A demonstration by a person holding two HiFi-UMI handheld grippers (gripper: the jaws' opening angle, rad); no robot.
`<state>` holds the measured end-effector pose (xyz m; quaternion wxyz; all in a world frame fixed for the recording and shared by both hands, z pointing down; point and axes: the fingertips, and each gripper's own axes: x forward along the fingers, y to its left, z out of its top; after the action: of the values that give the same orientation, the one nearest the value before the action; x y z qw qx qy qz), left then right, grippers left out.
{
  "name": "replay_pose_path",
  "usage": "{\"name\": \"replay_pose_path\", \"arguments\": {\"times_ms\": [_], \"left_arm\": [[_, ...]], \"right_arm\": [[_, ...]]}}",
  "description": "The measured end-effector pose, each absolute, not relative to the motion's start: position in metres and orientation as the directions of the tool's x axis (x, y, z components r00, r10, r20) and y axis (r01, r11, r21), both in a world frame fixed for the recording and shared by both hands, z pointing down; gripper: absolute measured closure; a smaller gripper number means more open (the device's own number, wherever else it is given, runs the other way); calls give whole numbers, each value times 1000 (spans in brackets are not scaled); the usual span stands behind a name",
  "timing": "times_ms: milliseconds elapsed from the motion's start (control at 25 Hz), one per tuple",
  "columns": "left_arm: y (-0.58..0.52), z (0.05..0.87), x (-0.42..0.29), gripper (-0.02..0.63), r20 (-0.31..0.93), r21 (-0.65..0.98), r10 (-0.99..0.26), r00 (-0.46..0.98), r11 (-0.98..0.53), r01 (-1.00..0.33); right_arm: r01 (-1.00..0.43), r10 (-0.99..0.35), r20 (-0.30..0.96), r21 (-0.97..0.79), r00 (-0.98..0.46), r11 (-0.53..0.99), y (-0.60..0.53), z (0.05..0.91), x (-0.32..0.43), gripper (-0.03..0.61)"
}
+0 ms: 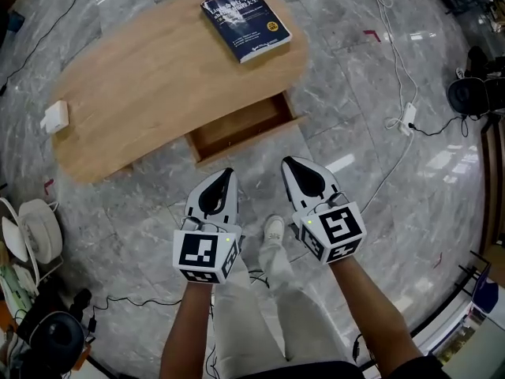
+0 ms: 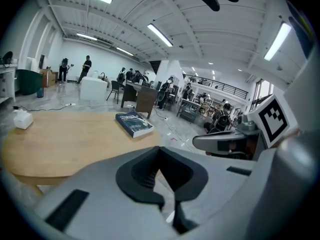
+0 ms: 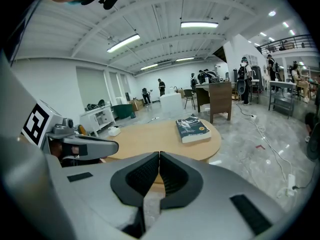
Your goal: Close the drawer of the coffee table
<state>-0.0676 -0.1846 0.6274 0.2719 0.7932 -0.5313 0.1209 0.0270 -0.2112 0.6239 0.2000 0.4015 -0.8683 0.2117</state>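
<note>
Drawer (image 1: 241, 129) stands pulled out from the near edge of the wooden coffee table (image 1: 150, 85), at the middle of the head view, its inside bare wood. A dark blue book (image 1: 246, 20) lies on the tabletop at the upper centre, and a small white box (image 1: 55, 117) sits at the table's left end. Below the drawer, the left gripper (image 1: 230, 170) and right gripper (image 1: 286, 161) hang side by side over the grey marble floor (image 1: 371, 156), both apart from the drawer front, tips pointing toward it.

In the left gripper view, the left gripper (image 2: 160, 148) has its jaws pressed together with nothing between them. Beyond them lie the table (image 2: 65, 139), the book (image 2: 134, 124) and the white box (image 2: 22, 119) at the left.

In the right gripper view, the right gripper (image 3: 159, 153) is likewise closed tight and empty. The book (image 3: 192, 129) rests on the table (image 3: 150, 136) at the frame's centre, with the white box (image 3: 114, 131) further left.
</note>
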Motion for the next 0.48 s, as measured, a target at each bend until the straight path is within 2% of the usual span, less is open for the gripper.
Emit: {"name": "replay_pose_path", "arguments": {"times_ms": [480], "left_arm": [[-181, 672, -59, 614, 499, 334, -758, 420, -279, -900]], "right_arm": [[-771, -566, 574, -199, -592, 604, -206, 676, 21, 558]]}}
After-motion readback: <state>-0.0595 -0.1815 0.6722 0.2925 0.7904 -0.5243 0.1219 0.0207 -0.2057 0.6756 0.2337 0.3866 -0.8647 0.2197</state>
